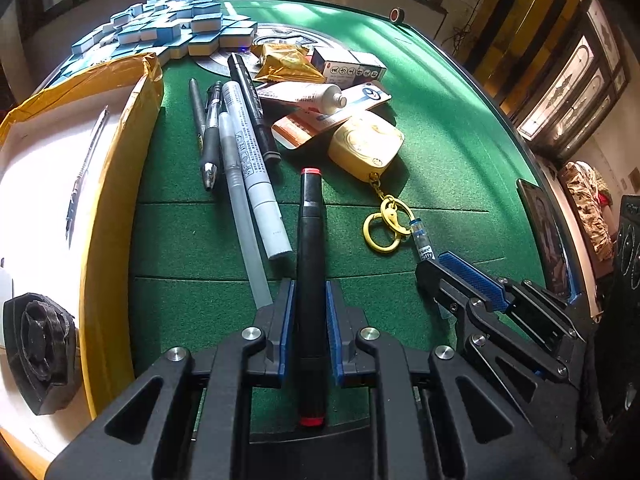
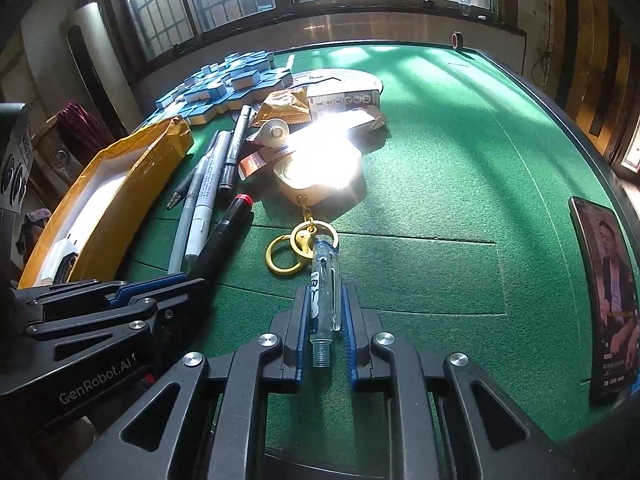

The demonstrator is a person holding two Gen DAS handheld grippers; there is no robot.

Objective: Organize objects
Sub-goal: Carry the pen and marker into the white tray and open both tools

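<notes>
the left gripper [image 1: 311, 304] sits nearest, its blue pads [image 1: 286, 320] clamped narrow on a black marker [image 1: 311, 280] with red ends, which runs lengthwise between them and points away over the green table [image 1: 440, 128]. just right of it the right gripper [image 2: 325, 312] grips a clear pen barrel [image 2: 325, 292] the same way, the threaded end toward the camera and the far tip touching or just over a gold key ring [image 2: 285, 258]. the ring is chained to a cream case [image 1: 366, 146], partly washed out by glare in the right view.

left of the marker lie more pens [image 1: 236, 148] side by side: a translucent one, a white one with print, a grey-grip one, a thin grey one and a long black one. left again is an open box [image 1: 120, 184] with yellow walls and a white floor, holding a thin pen [image 1: 86, 172] and a dark roll [image 1: 40, 344].

farther back are a white tube [image 1: 308, 98], cards, a gold packet [image 1: 286, 64], a small carton [image 1: 352, 66] and a heap of blue-and-white tiles [image 1: 168, 28]. a phone [image 2: 608, 292] lies at the right edge.
</notes>
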